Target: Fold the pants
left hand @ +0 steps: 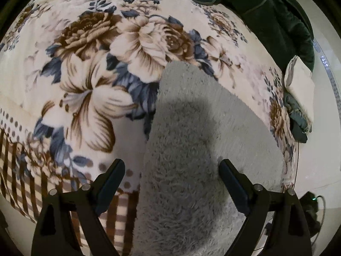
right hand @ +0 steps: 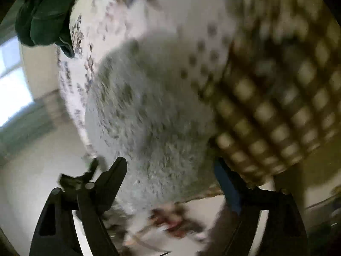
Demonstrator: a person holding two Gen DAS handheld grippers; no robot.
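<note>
Fluffy grey pants (left hand: pixel 191 140) lie on a floral blanket (left hand: pixel 85 74) spread over the bed. My left gripper (left hand: pixel 171 170) is open, its two black fingers spread above the grey fabric, with nothing between them. In the blurred right wrist view the same grey pants (right hand: pixel 149 111) lie on the blanket, reaching its edge. My right gripper (right hand: pixel 170 170) is open above the pants' near end, holding nothing.
Dark green clothing (left hand: pixel 266 15) lies along the bed's far right edge, with a folded cream cloth (left hand: pixel 300 85) on it. It also shows in the right wrist view (right hand: pixel 46 15). The blanket's checked border (right hand: pixel 277 96) hangs at the right. Pale floor (right hand: pixel 42 181) lies beyond the bed.
</note>
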